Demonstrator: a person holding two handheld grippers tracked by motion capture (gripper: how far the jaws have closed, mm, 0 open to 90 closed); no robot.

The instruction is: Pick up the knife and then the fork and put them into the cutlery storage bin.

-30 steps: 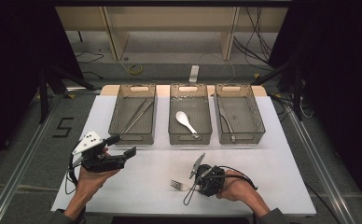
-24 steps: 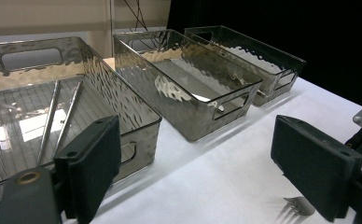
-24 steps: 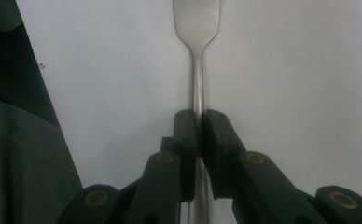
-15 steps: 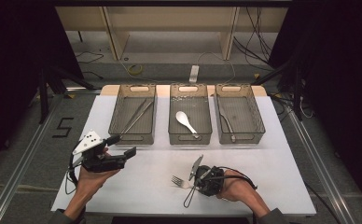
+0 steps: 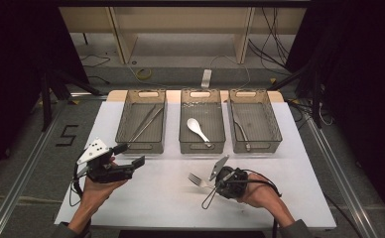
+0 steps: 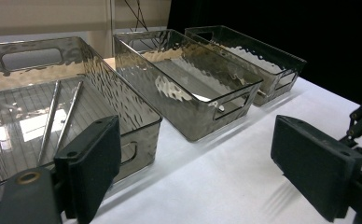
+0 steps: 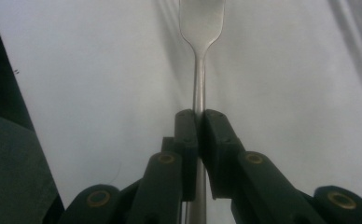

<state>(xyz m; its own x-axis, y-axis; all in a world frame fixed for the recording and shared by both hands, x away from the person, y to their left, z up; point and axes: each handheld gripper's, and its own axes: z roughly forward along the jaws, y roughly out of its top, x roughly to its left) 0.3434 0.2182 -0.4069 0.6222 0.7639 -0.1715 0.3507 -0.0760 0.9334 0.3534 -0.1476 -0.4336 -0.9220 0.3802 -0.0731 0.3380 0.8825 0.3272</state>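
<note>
The bench [image 5: 160, 198], covered in white, carries three clear bins in a row along its far side. From the high view, the left bin [image 5: 142, 124] sits at about 11 o'clock from the bench's middle and holds two long metal rods lying side by side; the middle bin [image 5: 202, 124] at 12 o'clock holds a white spoon [image 5: 198, 130]; the right bin [image 5: 254, 121] at 1 o'clock holds one slim metal utensil along its floor, too small to tell which kind.

The left tool [image 5: 129, 154] hangs at 8 o'clock, near the left bin's front wall, its jaws spread wide with nothing between them.

The right tool [image 5: 214, 181] is at 5 o'clock, and its jaws are pressed together on the handle of a fork [image 7: 200, 56], pinching it partway along. The fork's long axis runs straight out from the jaws, prongs leading, pointing toward 10 o'clock across the bench in the high view; the prongs sit just over the white cover, and I cannot tell whether they touch it.

The coming move likely turns on which bin takes the fork. All three lie far side of the tool, from 11 to 1 o'clock; the right bin, with its metal utensil, is nearest the right hand and seems the likely home. The fork would need swinging round so its length runs with the bin's long side.
</note>
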